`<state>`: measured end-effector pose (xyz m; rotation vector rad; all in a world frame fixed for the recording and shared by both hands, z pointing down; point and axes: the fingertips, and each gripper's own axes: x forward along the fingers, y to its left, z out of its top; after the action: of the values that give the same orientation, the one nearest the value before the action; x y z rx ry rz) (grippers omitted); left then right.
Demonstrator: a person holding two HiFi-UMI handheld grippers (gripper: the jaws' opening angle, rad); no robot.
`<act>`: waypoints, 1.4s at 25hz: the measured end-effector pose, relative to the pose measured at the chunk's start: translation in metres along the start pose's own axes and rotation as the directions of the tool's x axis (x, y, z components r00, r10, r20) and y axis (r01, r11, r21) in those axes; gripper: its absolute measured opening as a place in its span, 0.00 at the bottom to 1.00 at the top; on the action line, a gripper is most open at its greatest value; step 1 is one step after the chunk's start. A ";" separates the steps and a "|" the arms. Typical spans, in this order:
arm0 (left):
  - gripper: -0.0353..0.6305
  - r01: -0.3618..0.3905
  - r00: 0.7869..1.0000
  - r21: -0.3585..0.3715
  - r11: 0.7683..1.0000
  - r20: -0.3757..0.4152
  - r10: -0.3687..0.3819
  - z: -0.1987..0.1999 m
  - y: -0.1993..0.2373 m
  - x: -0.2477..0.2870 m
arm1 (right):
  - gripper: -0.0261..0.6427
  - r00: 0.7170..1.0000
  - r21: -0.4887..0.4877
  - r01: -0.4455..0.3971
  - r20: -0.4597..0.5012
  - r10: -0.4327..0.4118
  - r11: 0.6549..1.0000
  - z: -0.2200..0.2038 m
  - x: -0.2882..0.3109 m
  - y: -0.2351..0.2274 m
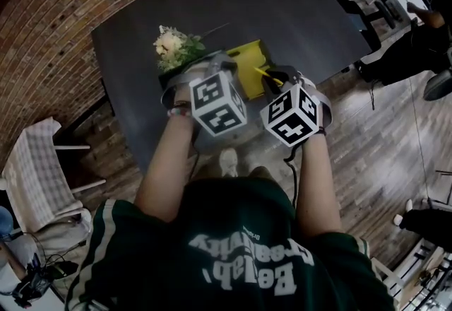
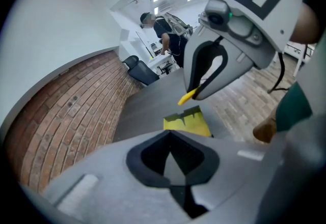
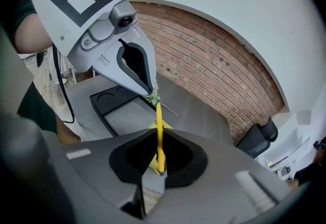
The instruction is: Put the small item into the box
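Where the stick is: the thin yellow stick (image 3: 158, 131) is in the right gripper (image 3: 160, 171), in the air above the tabletop (image 1: 296, 13); it is not in the box (image 1: 248, 66).
Right fingers: clenched on the near end of the stick, and the rest of it points straight forward from them.
Left fingers: the left gripper (image 2: 175, 172) has its fingers pressed together, with nothing between them.
Box: yellow and open, it stands on the dark tabletop just in front of both grippers.
Stick and box: in the head view the free end of the stick shows just beside the right edge of the box.
Tray: a black tray (image 3: 119, 111) lies on the tabletop beside the box, partly hidden by the left gripper.
Flowers: a pale bunch of flowers (image 1: 173, 44) with green leaves is near the left side of the box.
Grippers: they are side by side and close together, both tilted down toward the box.
Around: a brick wall (image 1: 49, 34) runs behind the tabletop.
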<state>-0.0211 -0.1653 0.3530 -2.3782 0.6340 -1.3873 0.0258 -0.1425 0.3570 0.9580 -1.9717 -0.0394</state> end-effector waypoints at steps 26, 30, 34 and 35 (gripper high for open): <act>0.06 0.006 0.999 -0.039 0.999 -0.033 -0.007 -0.015 0.019 0.033 | 0.09 0.999 -0.012 -0.044 0.005 0.044 0.999 0.001 0.039 -0.016; 0.06 0.004 0.998 -0.061 0.998 -0.057 -0.008 -0.014 0.020 0.045 | 0.09 0.998 -0.033 -0.069 0.014 0.069 0.997 -0.002 0.047 -0.026; 0.06 -0.004 0.996 -0.094 0.996 -0.086 -0.004 -0.010 0.026 0.053 | 0.09 0.994 -0.058 -0.101 0.028 0.103 0.993 -0.001 0.054 -0.041; 0.06 -0.005 0.996 -0.104 0.995 -0.091 -0.004 -0.009 0.027 0.055 | 0.09 0.993 -0.064 -0.111 0.031 0.113 0.992 0.000 0.055 -0.044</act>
<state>-0.0113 -0.2177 0.3845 -2.4047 0.7483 -1.5048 0.0374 -0.2084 0.3802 0.8097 -2.0414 -0.0544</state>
